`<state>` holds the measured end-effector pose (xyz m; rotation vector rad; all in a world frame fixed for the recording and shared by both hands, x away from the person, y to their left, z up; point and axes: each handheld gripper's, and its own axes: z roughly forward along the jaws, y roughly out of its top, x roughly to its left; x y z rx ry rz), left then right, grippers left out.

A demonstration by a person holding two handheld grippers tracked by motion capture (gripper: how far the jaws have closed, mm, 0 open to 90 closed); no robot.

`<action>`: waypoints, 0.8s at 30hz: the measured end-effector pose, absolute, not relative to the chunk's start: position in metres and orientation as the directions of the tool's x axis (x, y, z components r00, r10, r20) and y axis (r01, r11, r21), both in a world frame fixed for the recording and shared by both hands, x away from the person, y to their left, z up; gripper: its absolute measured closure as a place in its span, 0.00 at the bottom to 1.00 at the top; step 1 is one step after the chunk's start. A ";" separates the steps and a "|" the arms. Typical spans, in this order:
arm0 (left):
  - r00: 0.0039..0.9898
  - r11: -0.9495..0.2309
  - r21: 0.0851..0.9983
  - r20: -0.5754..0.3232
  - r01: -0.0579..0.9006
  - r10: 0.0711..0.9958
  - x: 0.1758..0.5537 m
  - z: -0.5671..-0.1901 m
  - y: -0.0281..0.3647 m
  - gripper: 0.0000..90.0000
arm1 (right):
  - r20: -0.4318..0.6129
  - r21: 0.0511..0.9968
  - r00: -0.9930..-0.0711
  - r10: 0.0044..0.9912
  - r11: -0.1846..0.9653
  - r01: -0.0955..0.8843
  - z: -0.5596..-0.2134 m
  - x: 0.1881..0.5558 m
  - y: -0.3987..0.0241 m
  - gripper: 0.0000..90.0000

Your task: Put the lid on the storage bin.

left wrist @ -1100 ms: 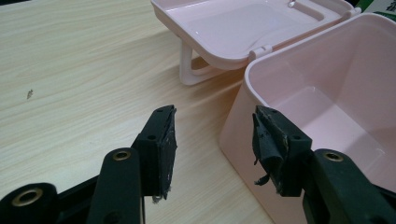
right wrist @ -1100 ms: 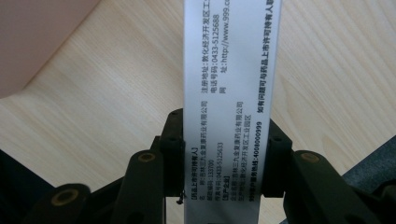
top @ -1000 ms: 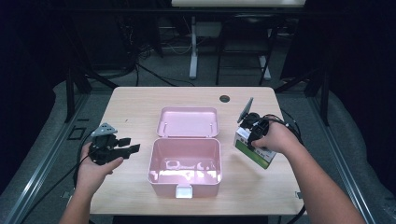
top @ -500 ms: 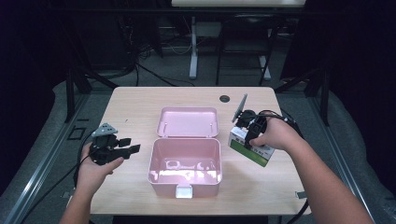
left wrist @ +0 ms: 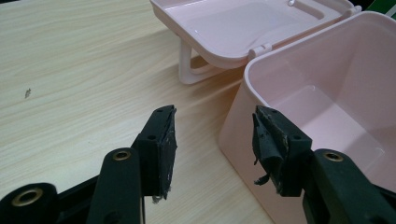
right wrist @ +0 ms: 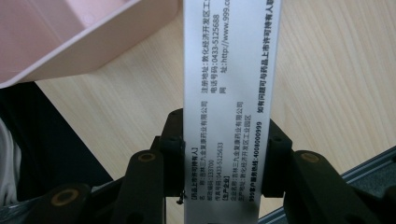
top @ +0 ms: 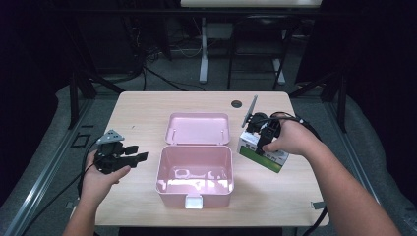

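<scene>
High view: right gripper [top: 259, 133] fingers are clamping a white-and-green medicine box [top: 262, 152], lifted near the desk's [top: 147, 105] right edge, beside the open pink storage box [top: 195, 169]. Left gripper [top: 133, 153] is hovering near the left edge, fingers parted, holding nothing.

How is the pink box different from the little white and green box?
The pink box is bigger and all one colour; the white and green box is smaller, with printed writing on its side. The pink box stands open and empty on the table, its lid folded back; the white and green box is shut and tilted, clamped in the right gripper. Both are box-shaped.
</scene>
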<state>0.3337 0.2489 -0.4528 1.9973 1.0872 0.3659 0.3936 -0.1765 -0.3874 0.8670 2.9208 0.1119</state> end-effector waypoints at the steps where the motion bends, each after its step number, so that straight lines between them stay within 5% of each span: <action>1: 0.589 -0.301 0.767 -0.122 0.567 0.799 0.334 -0.452 0.249 0.55 | -0.066 0.098 -0.837 0.543 0.838 0.536 -0.386 0.393 -0.176 0.68; 24: 0.589 -0.301 0.764 -0.124 0.570 0.799 0.335 -0.455 0.248 0.55 | -0.043 0.093 -0.911 0.411 0.909 0.406 -0.360 0.373 -0.158 0.68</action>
